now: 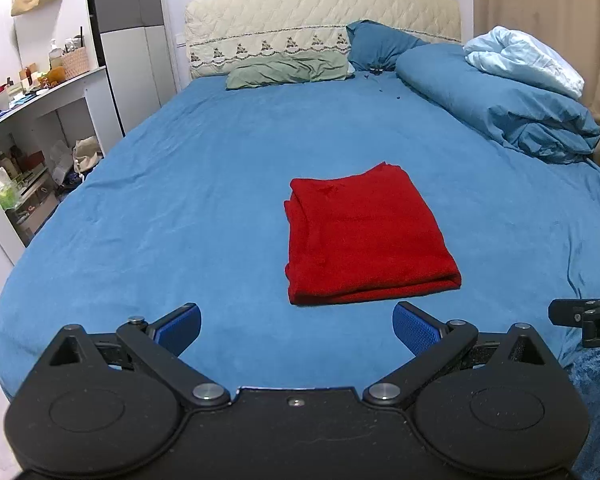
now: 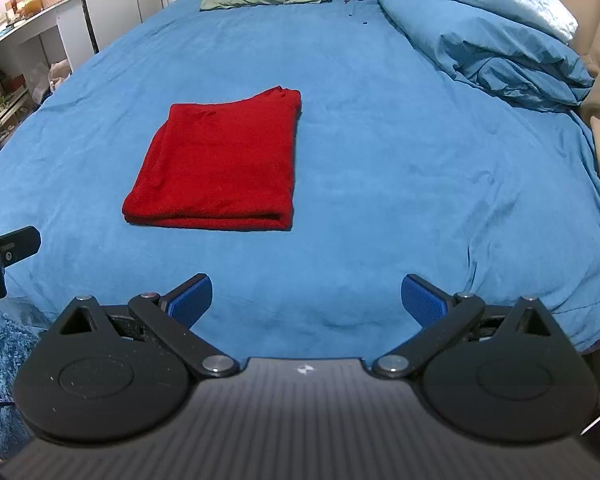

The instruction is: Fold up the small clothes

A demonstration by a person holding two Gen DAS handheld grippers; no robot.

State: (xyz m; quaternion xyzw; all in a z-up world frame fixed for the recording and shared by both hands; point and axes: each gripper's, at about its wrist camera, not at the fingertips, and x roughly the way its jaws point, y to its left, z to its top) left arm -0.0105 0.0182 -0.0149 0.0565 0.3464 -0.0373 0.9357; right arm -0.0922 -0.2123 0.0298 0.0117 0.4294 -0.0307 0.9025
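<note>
Big blue bed (image 1: 180, 200) fills room. Rolled blue blanket (image 1: 500, 108) at 2 o'clock, green pillow (image 1: 288, 72) at 12. Red folded cloth (image 1: 364, 236) flat mid-bed, long side pointing 12 to 6, fold edge at 6. Left gripper (image 1: 296, 326) fingers wide, holding nothing. Right gripper (image 2: 306, 298) same.

Even, soft indoor light; sharp focus, fisheye-bent edges.

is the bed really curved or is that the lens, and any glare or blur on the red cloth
Left wrist view: fisheye bows the blue bed's edges; folded red garment sharp, no glare. Right wrist view: same bowing; garment evenly lit, with a thin shadow under its near fold.
</note>
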